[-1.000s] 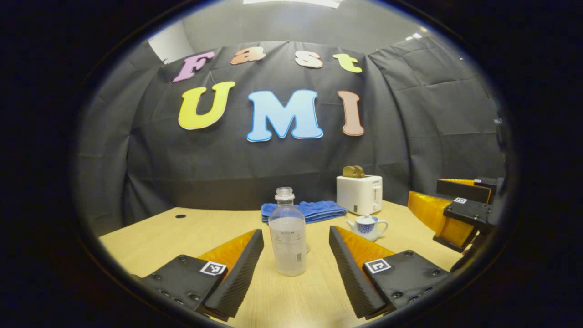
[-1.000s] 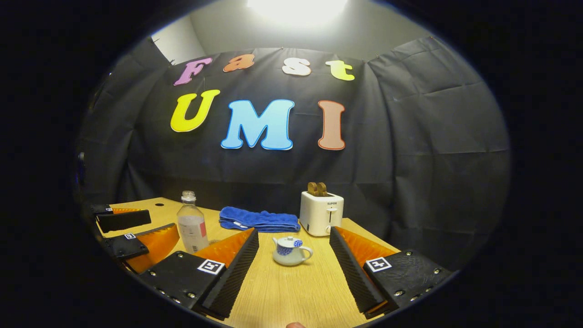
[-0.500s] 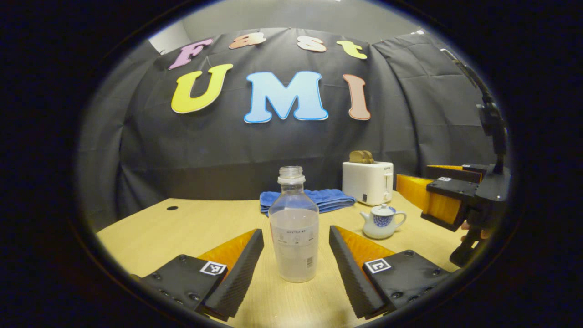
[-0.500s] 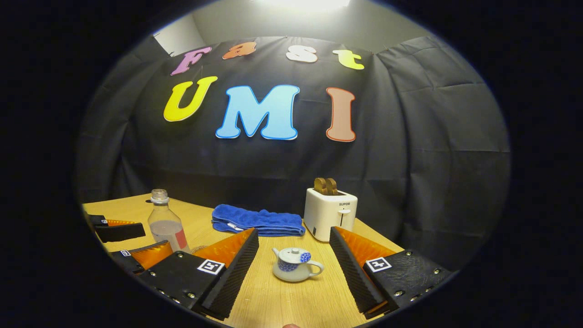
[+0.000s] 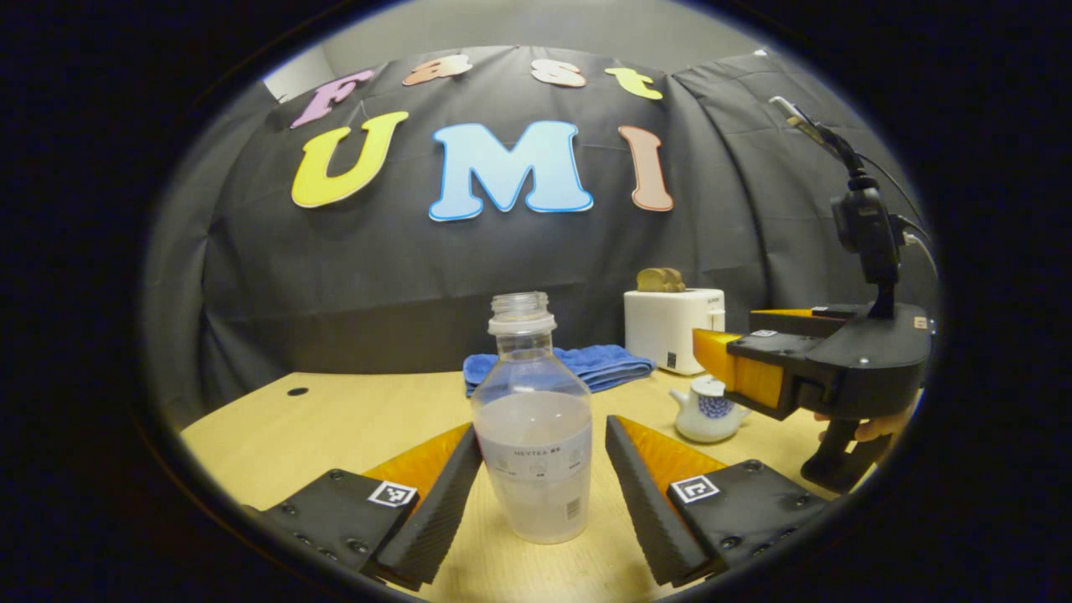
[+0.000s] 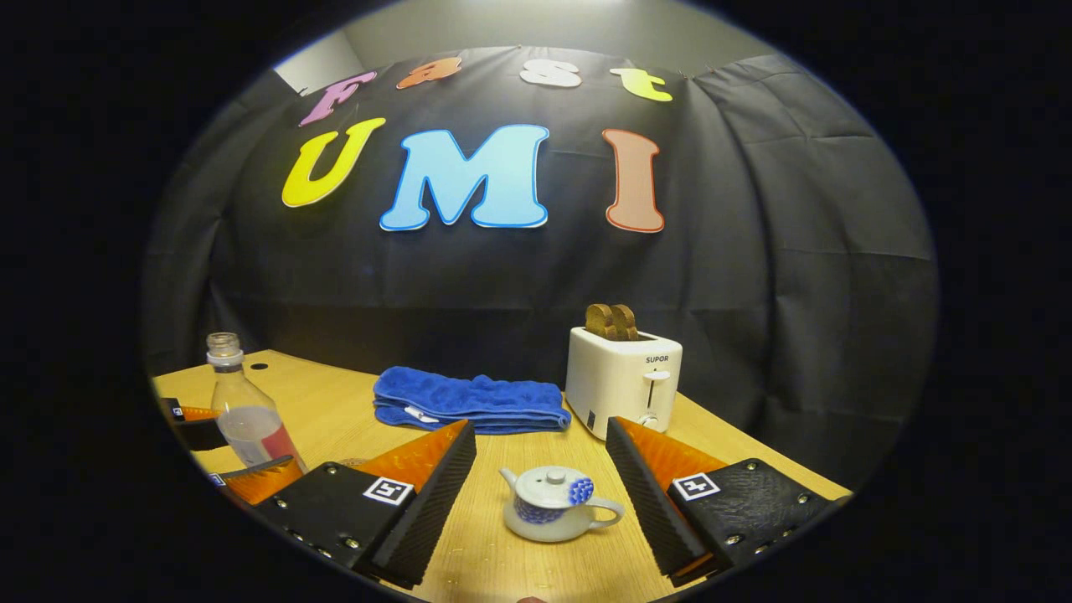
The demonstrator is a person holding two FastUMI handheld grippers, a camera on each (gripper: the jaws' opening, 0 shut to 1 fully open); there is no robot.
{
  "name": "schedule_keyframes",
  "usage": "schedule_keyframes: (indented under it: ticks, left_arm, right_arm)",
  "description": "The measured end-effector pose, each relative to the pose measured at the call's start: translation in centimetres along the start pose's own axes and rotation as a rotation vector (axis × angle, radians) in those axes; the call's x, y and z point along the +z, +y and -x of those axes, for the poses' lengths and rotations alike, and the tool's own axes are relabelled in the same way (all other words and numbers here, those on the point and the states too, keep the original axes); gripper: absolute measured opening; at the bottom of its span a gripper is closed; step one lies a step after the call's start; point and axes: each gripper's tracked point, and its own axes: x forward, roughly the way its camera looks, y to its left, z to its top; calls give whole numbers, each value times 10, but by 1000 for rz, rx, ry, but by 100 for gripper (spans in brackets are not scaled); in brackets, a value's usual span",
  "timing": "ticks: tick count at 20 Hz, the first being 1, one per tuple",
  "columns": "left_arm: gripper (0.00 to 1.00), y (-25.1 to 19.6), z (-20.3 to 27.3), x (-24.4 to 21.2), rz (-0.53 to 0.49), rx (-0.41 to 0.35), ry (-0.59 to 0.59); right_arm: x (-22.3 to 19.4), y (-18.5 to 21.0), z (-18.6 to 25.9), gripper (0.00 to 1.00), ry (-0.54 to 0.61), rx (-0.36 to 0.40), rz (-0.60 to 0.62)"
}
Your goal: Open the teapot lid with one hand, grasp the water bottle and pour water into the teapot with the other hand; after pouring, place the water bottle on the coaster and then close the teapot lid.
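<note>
A clear uncapped water bottle (image 5: 532,435), about half full, stands upright on the wooden table (image 5: 335,419). It is between the fingers of my left gripper (image 5: 543,427), which is open; a gap shows at the right finger. The bottle (image 6: 241,410) and the left gripper (image 6: 226,452) also appear at the far left of the right gripper view. A small white teapot with a blue pattern (image 6: 553,502) sits with its lid (image 6: 548,479) on, just ahead of my open right gripper (image 6: 540,427). In the left gripper view, the right gripper (image 5: 758,368) hovers over the teapot (image 5: 708,410).
A white toaster (image 6: 624,381) with bread in its slots stands at the back, close behind the teapot. A folded blue towel (image 6: 469,402) lies to its left. The table (image 6: 754,452) ends just right of the toaster. A hand (image 5: 875,427) holds the right gripper's handle.
Both grippers moved forward. The bottle now sits between the left gripper's fingers, and the right gripper has come closer to the teapot. Neither has changed its opening.
</note>
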Motion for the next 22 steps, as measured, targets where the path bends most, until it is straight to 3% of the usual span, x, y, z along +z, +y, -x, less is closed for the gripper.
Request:
schedule_keyframes:
  ticks: [8,16,18,22]
  left_arm:
    - [100,7,-20,8,46,-18,-18]
    - [100,8,-21,-2,54,-23,5]
    - [91,8,-21,-4,49,-24,16]
    - [88,14,-20,-3,63,-20,8]
  right_arm:
    - [-1,-10,-56,96,0,-52,-33]
    - [-26,-8,-62,97,60,-5,4]
    - [-34,-9,-62,97,87,0,-1]
    - [-47,-12,-65,97,121,-4,-22]
